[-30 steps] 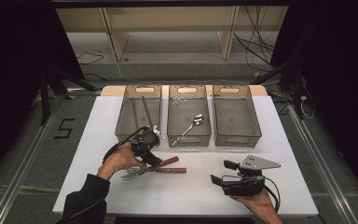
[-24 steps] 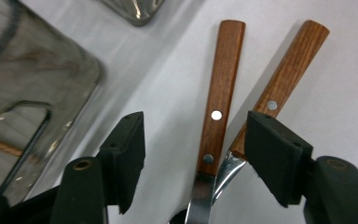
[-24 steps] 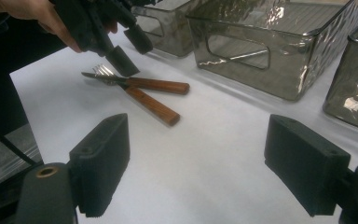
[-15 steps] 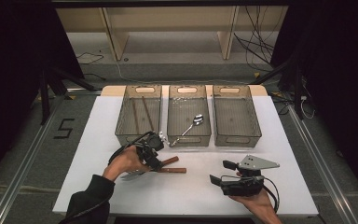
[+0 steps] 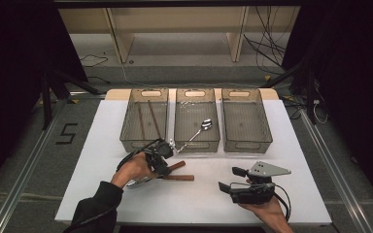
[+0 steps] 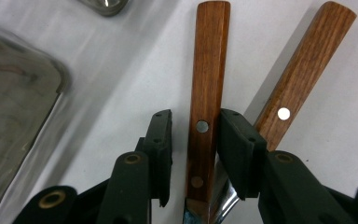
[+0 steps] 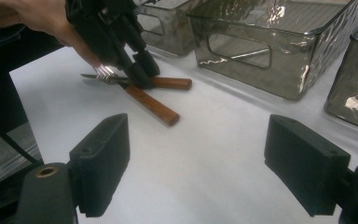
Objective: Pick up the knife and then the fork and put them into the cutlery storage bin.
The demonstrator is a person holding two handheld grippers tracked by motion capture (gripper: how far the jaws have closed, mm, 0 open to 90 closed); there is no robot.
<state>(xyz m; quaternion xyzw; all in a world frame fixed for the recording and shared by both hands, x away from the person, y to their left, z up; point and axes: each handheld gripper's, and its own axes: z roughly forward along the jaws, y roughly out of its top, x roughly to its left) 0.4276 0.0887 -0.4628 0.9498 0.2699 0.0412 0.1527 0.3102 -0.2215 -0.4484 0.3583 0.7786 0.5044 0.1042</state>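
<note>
While the person's left forearm reaches in from the lower left of the high view, the left hand-held gripper [image 5: 161, 158] points down and forward at two wooden-handled utensils lying crossed on the white table [image 5: 252, 208], just in front of the left bin [image 5: 144, 119] and the middle bin [image 5: 197, 119]. In the left gripper view, its jaws have just been closing and now straddle the nearer wooden handle [image 6: 206, 107]. The right pad touches the handle's edge, while a narrow gap shows at the left pad, so the grip is not yet clamped. The second wooden handle [image 6: 303, 70] lies just beside it, angling away to the right. The left hand [image 5: 135, 167] wraps the gripper body, wrist bent downward. The right hand [image 5: 267, 211] rests near the table's front right edge, holding the right hand-held gripper [image 5: 233, 179] level, jaws spread wide with nothing between them, aimed toward the left one. A spoon [image 5: 200, 130] leans in the middle bin.
</note>
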